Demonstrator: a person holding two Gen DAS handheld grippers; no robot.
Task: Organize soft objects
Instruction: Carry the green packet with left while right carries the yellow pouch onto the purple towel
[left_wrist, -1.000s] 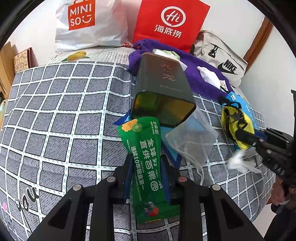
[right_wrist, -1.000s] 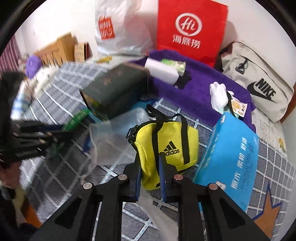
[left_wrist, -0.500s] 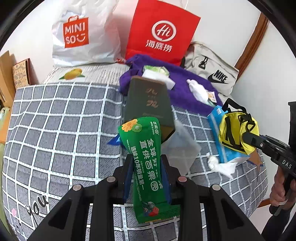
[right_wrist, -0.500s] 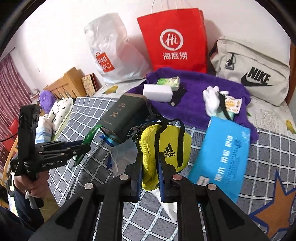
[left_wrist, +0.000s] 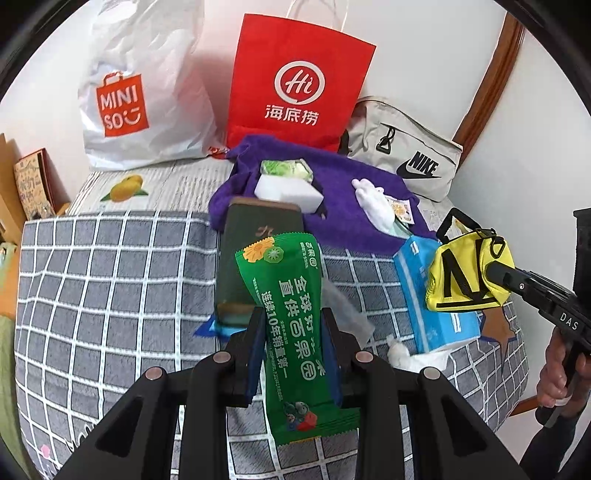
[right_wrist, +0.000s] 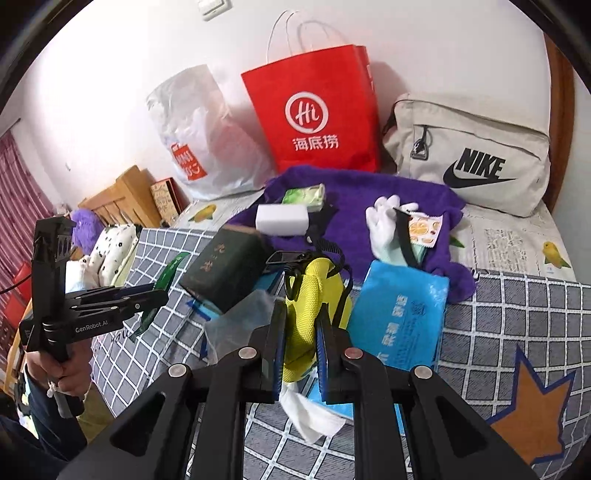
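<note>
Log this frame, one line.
left gripper: shut on green packet | right gripper: shut on yellow pouch | both lifted above bed

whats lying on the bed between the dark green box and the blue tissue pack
A crumpled clear plastic bag lies between the dark green box and the blue tissue pack. The right wrist view shows it best, though the held yellow pouch partly covers that gap.

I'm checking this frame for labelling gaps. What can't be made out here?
- Left wrist view: dark green box, its near end hidden by the green snack packet in the left hand-held gripper.
- Right wrist view: yellow pouch, lower part hidden between the right hand-held gripper fingers.
- Both views: contents of red paper bag unseen.
</note>
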